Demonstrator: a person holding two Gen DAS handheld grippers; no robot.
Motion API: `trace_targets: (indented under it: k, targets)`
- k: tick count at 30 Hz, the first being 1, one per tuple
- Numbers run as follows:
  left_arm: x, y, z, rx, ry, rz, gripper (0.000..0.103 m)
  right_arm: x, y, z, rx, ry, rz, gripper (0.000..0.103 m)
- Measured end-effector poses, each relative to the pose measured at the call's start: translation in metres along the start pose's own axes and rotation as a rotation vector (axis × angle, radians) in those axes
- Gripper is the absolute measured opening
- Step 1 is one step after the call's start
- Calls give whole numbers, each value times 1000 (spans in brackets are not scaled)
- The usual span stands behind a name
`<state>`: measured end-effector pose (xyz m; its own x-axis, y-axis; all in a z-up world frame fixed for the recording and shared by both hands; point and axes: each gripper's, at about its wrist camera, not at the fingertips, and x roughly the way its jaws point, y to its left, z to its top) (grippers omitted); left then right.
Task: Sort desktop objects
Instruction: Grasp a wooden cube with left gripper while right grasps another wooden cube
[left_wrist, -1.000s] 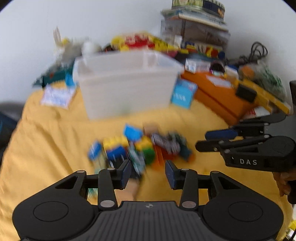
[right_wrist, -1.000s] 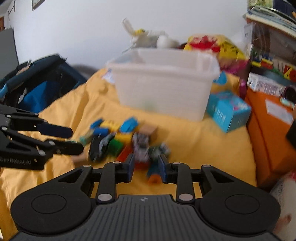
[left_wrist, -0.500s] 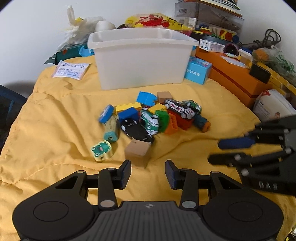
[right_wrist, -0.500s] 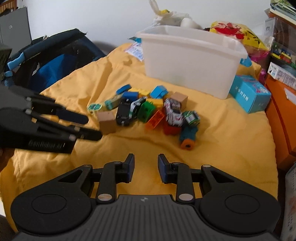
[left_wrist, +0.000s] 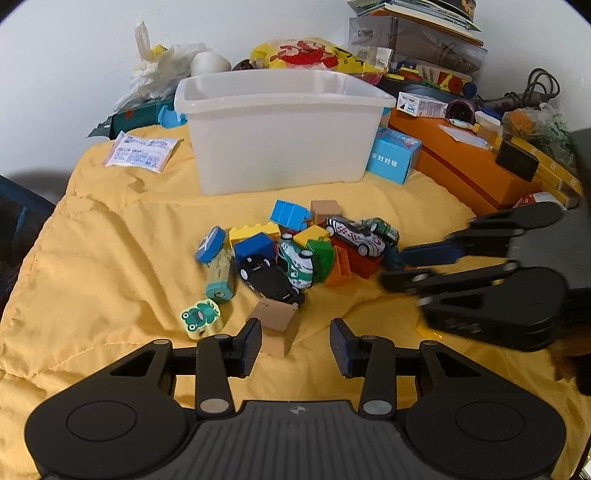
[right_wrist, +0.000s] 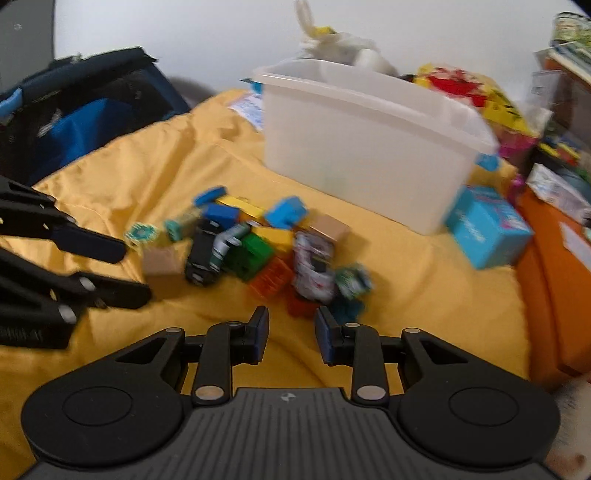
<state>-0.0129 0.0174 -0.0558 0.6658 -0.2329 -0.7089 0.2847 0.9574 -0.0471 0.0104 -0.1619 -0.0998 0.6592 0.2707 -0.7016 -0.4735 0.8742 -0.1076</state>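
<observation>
On my left gripper (left_wrist: 295, 341) the jaws stand apart with nothing between them, low over the yellow cloth (left_wrist: 110, 258). Just ahead and left of its left finger lies a frog block (left_wrist: 201, 319); straight ahead, almost at the fingertips, sits a tan cube (left_wrist: 277, 319). Beyond that is the toy pile (left_wrist: 295, 251): a black car (left_wrist: 267, 278), a white-and-green car (left_wrist: 297, 262), bricks of several colours and a white racing car (left_wrist: 356, 236). Farther ahead stands the white bin (left_wrist: 280, 129), with a blue box (left_wrist: 393, 157) to its right. My right gripper (right_wrist: 291, 336) comes in from the right side of the pile, jaws also parted and holding nothing; a teal toy (right_wrist: 349, 310) lies just past its right finger, blurred.
</observation>
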Motion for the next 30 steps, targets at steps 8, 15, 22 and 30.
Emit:
trace_targets:
  k: [8,15,22,30]
  targets:
    - [24,10,4,21,18,20,46,19,6,6,-14,17,-16,31]
    - [48,20,-3,-16,67,-48,36,7,-17,6,41,40,13,30]
    - [19,15,-21,-52,88,-69,36,26,-31,54,21,-43,-46,32]
    - [3,2,-40,-31,107,-46,36,83,-21,59,22,52,-93,50]
